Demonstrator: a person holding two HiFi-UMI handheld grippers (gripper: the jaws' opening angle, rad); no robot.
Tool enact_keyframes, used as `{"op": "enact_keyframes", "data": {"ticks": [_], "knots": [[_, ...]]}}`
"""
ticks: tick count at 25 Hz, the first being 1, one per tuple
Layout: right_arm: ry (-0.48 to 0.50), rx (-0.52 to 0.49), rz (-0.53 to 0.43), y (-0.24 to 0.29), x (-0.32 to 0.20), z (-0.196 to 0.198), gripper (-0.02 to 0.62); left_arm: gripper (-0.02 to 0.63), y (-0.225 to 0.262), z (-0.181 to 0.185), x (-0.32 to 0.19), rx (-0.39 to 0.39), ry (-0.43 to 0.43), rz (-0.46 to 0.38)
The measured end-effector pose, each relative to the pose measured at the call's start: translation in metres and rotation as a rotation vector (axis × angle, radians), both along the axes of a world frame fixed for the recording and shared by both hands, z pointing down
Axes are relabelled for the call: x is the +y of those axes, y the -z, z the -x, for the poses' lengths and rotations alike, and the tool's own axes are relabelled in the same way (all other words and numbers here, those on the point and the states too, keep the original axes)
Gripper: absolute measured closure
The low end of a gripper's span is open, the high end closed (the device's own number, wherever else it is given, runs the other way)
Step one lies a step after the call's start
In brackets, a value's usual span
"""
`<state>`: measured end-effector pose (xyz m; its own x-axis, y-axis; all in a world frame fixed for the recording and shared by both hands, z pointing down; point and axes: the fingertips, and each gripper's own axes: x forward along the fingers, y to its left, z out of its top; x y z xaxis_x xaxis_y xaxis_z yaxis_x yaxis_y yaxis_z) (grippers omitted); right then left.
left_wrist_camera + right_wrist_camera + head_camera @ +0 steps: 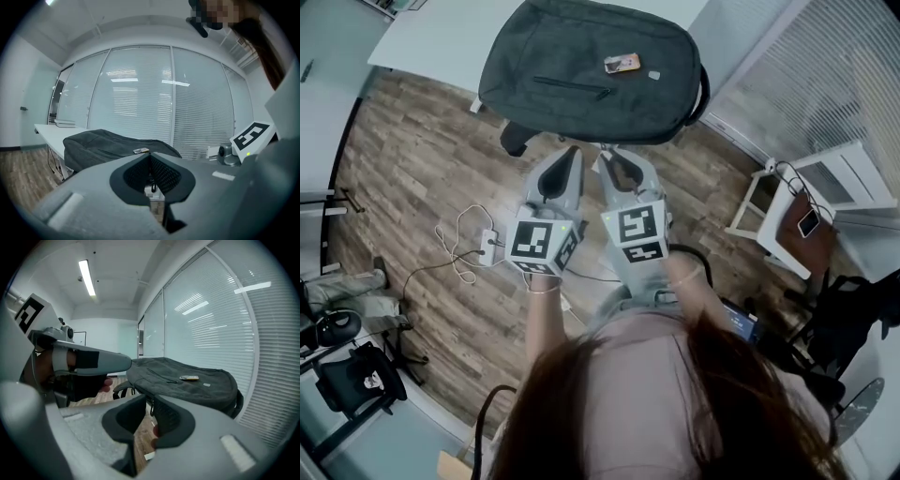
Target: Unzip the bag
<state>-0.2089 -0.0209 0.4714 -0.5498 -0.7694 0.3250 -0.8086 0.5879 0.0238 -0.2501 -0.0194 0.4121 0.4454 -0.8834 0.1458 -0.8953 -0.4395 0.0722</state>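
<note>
One white table [441, 37] above wood flooring carries the dark grey backpack [581, 84], which lies flat with its near edge reaching past the table's rim and its front-pocket zip closed. Just short of that edge the left gripper [573, 152] and right gripper [606, 156] sit side by side. The left jaws are pressed together on nothing, the right jaws a sliver apart. Smallest is a tag [622, 64], resting on the backpack's upper face.
</note>
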Motion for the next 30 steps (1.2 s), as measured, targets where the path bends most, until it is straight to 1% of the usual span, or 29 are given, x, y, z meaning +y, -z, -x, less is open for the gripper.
{"op": "enact_keyframes", "data": {"ticks": [8, 14, 19, 22, 26, 30], "knots": [[-0.034, 0.019, 0.04, -0.026, -0.012, 0.004, 0.537, 0.597, -0.022, 0.005, -0.019, -0.007, -0.023, 0.036], [-0.059, 0.004, 0.057, -0.034, -0.019, 0.006, 0.534, 0.597, -0.03, 0.008, -0.031, -0.005, -0.029, 0.045], [-0.089, 0.003, 0.045, -0.035, -0.022, 0.008, 0.534, 0.597, -0.035, 0.005, -0.045, -0.011, -0.051, 0.051], [-0.09, 0.014, 0.042, -0.036, -0.021, 0.01, 0.534, 0.597, -0.038, 0.004, -0.052, -0.011, -0.057, 0.059], [-0.086, 0.018, 0.05, -0.04, -0.021, 0.013, 0.534, 0.597, -0.045, 0.001, -0.06, -0.009, -0.068, 0.083], [-0.12, 0.002, 0.052, -0.038, -0.023, 0.013, 0.534, 0.597, -0.054, -0.002, -0.065, -0.001, -0.086, 0.122]]}}
